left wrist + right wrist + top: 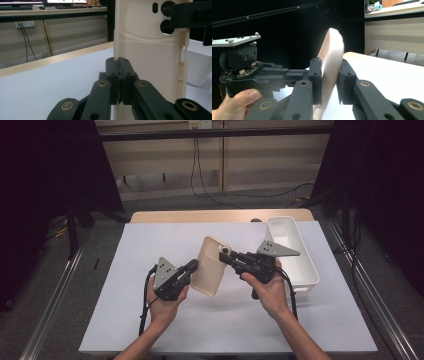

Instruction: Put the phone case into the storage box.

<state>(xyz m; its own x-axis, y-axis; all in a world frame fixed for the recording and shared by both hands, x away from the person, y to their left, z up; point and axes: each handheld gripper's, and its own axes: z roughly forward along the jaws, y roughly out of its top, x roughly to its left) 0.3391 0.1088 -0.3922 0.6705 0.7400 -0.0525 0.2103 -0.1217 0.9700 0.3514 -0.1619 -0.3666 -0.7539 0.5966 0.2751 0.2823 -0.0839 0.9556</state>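
High view recorded a cream phone case lifted above the white worktop, left tool clamped on one edge, right tool closed across its camera end (handover apparently unfinished); white bin beside it, probably its destination.

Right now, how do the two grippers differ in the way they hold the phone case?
The left gripper pinches a thin side edge of the cream phone case, jaws nearly together; the right gripper spans the case's thicker body, jaws wider apart. The left grips near the lower end, the right near the camera cutouts. Both are clamped on the case, held above the table.
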